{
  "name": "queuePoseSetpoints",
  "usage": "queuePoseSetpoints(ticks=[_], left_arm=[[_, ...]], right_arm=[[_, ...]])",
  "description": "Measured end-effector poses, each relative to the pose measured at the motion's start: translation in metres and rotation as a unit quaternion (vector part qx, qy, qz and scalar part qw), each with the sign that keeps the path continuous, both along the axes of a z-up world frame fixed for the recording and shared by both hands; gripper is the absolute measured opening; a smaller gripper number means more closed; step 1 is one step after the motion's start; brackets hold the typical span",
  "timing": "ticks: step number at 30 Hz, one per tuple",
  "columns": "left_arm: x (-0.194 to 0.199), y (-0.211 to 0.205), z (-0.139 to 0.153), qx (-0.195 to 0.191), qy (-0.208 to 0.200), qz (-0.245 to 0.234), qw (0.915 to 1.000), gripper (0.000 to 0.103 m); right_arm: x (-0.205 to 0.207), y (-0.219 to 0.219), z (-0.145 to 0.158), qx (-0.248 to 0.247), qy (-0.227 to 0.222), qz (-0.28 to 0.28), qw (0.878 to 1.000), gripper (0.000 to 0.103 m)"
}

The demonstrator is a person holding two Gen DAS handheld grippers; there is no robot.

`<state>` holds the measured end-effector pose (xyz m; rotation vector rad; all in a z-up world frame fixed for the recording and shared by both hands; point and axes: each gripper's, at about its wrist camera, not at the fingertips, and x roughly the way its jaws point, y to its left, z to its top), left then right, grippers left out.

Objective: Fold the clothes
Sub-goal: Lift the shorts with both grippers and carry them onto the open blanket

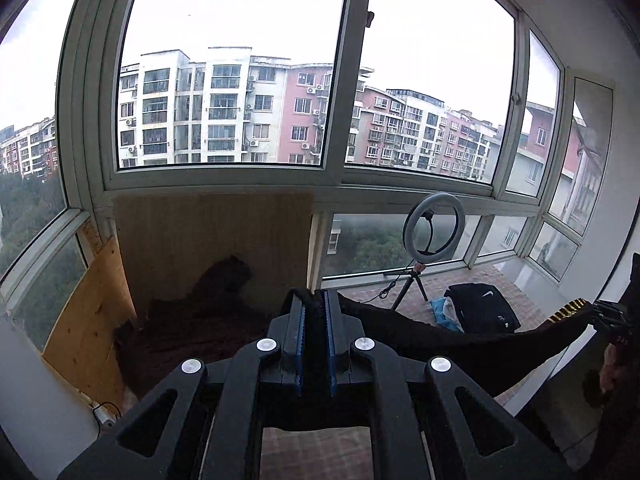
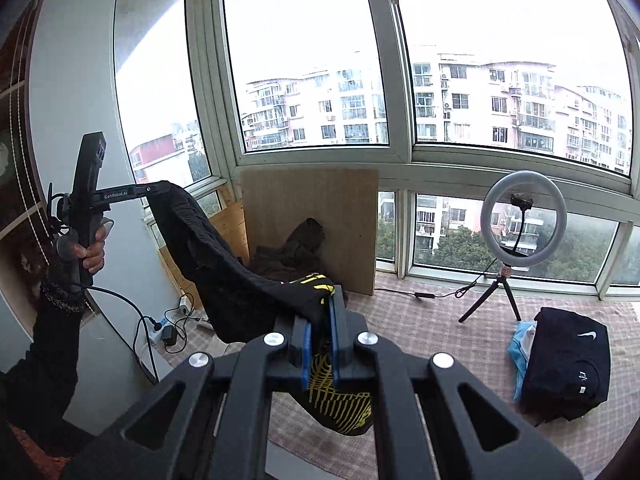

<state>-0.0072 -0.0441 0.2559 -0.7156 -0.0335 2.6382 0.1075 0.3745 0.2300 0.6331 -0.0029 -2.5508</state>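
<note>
grippers left (image 1: 316, 300) and right (image 2: 320, 320) pinch black garment (image 2: 224, 264); ring light (image 2: 523, 218), folded stack (image 2: 568, 364) beyond.

Left wrist view: mounted behind the left gripper (image 1: 316, 300), raised, facing the large white-framed window (image 1: 340, 176); gripper frame fills the near lower field.

Right wrist view: mounted behind the right gripper (image 2: 320, 320), raised, facing the same window (image 2: 400, 160) from further right, angled leftward so the left gripper (image 2: 156, 189) appears at left.

Shared field: black garment with yellow print (image 1: 440, 340) (image 2: 224, 268) stretched between them, white ring light on a black tripod (image 1: 434, 230) (image 2: 523, 218), folded black clothing stack (image 1: 484, 308) (image 2: 568, 368) on the checked floor mat (image 1: 508, 284) (image 2: 432, 312), pale leaning board (image 1: 212, 240) (image 2: 312, 208).
</note>
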Motion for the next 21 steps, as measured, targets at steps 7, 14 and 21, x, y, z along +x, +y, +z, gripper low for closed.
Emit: queuePoseSetpoints(ticks=[7, 14, 21], left_arm=[[0.031, 0.027, 0.022, -0.014, 0.017, -0.065, 0.9976, 0.008], [-0.026, 0.056, -0.003, -0.032, -0.029, -0.05, 0.9978, 0.008], [-0.163, 0.101, -0.133, -0.087, -0.166, -0.002, 0.9823, 0.01]], right_arm=[[0.04, 0.021, 0.019, 0.011, 0.02, -0.064, 0.998, 0.007], [-0.023, 0.04, -0.007, 0.028, -0.026, -0.082, 0.996, 0.007], [-0.187, 0.062, -0.109, 0.078, -0.114, -0.11, 0.984, 0.007]])
